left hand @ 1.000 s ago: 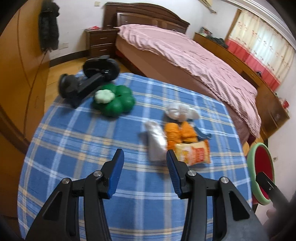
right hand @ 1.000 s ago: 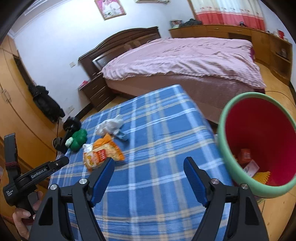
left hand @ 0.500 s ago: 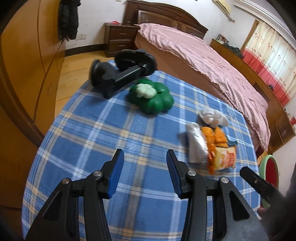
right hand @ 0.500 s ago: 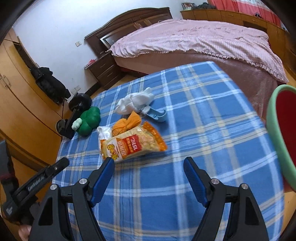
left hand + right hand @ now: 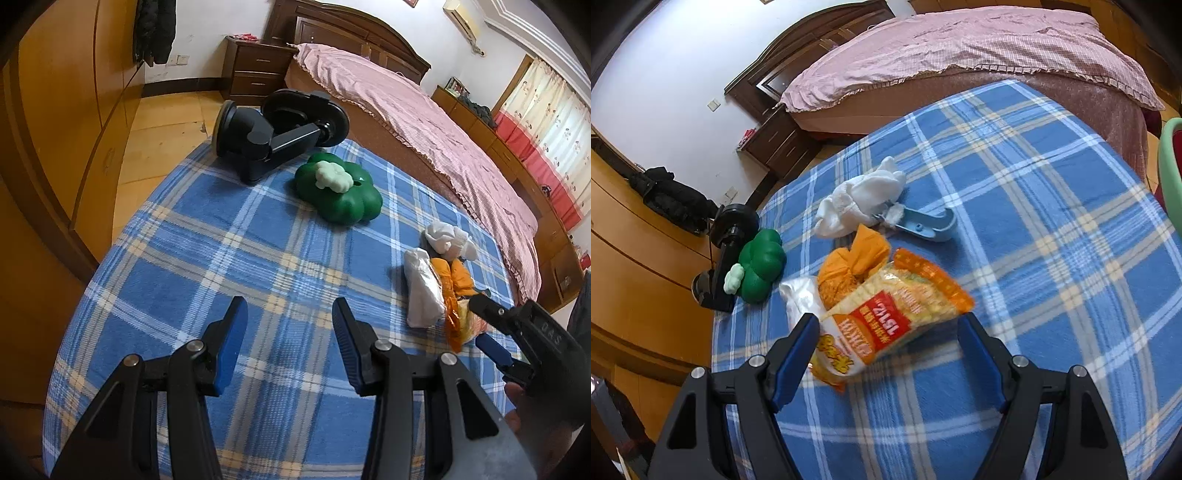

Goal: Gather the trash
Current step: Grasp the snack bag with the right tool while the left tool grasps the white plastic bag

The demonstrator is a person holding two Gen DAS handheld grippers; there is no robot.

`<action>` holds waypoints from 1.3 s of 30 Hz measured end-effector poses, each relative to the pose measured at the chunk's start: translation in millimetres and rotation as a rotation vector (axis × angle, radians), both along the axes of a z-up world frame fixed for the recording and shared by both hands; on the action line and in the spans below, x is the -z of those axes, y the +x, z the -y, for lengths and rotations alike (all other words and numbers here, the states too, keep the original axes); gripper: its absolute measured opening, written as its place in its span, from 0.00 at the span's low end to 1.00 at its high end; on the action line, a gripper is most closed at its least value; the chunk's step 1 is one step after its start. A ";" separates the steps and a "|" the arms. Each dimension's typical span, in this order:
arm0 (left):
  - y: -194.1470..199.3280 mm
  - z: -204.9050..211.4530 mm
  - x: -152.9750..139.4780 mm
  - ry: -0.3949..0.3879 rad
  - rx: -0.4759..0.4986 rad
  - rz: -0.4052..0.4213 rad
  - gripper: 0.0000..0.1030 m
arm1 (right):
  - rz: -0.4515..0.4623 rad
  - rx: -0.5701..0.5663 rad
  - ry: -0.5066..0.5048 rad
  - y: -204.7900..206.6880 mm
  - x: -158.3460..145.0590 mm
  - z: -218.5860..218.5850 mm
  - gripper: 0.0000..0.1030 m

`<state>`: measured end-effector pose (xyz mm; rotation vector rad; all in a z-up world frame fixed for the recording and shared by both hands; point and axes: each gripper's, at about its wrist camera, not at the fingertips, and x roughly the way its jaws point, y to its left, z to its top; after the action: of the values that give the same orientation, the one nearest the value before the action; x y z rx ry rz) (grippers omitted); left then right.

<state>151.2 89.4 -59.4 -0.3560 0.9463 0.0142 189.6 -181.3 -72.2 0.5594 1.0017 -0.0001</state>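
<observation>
An orange snack bag (image 5: 886,317) lies on the blue plaid tablecloth (image 5: 1034,258), its near end between the open fingers of my right gripper (image 5: 890,334). Behind it lie a crumpled orange wrapper (image 5: 857,266), a clear white bag (image 5: 796,295) and a white crumpled cloth (image 5: 860,199). In the left wrist view my left gripper (image 5: 288,332) is open and empty over bare cloth, with the white bag (image 5: 421,291), orange wrapper (image 5: 458,273) and white cloth (image 5: 447,240) to its right. The right gripper (image 5: 495,332) shows there by the snack bag.
A green plush toy (image 5: 340,188) and a black phone holder (image 5: 273,136) lie at the table's far side. A light blue plastic clip (image 5: 923,225) lies beside the white cloth. A green-rimmed red bin (image 5: 1171,162) stands off the table's right edge. A bed (image 5: 960,48) stands beyond.
My right gripper has swung away from the bin and come down close over the snack bag. My left gripper has turned left, toward the green toy and the phone holder.
</observation>
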 end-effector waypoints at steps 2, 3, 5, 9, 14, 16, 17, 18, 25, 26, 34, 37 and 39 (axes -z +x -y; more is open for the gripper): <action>-1.2 -2.4 0.6 -0.002 -0.004 0.002 0.46 | -0.004 0.009 -0.008 4.2 1.3 -1.7 0.77; -1.6 -2.9 0.9 -0.004 -0.005 0.002 0.46 | -0.008 0.017 -0.017 6.4 2.2 -2.5 0.77; -2.2 -3.8 1.6 -0.007 -0.006 -0.001 0.46 | -0.012 0.029 -0.040 9.4 3.5 -4.0 0.77; -3.7 -5.9 1.1 -0.005 -0.008 0.000 0.46 | -0.009 0.031 -0.072 10.3 5.0 -7.3 0.65; -4.2 -4.6 0.8 -0.005 -0.004 0.000 0.46 | -0.004 0.011 -0.089 5.7 5.7 -5.6 0.54; -3.8 -2.4 0.9 -0.006 0.001 -0.002 0.46 | 0.000 0.004 -0.086 2.3 5.0 -2.2 0.40; -3.8 -0.7 0.5 -0.005 0.005 -0.003 0.46 | -0.003 -0.001 -0.079 0.5 5.0 0.2 0.40; -3.5 1.0 0.2 -0.004 0.008 -0.003 0.46 | -0.005 -0.004 -0.071 -1.2 5.4 2.5 0.39; -2.9 19.4 -5.3 0.013 0.047 0.007 0.46 | -0.002 -0.026 -0.048 -18.0 3.1 17.5 0.35; -2.5 23.1 -5.9 0.017 0.055 0.008 0.46 | 0.002 -0.028 -0.047 -20.6 1.8 19.9 0.35; 4.9 58.4 -9.8 0.021 0.143 0.006 0.46 | 0.033 -0.016 -0.028 -39.7 -6.1 46.1 0.35; 8.5 74.6 -13.2 0.018 0.180 0.013 0.46 | 0.047 -0.017 -0.029 -46.7 -8.2 54.2 0.35; 12.5 86.2 -15.5 0.022 0.207 0.020 0.46 | 0.054 -0.018 -0.028 -51.0 -9.4 59.7 0.35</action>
<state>163.7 3.1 -43.9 -0.2365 0.9590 -0.1681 138.6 -241.0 -62.8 0.5228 0.9530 0.0165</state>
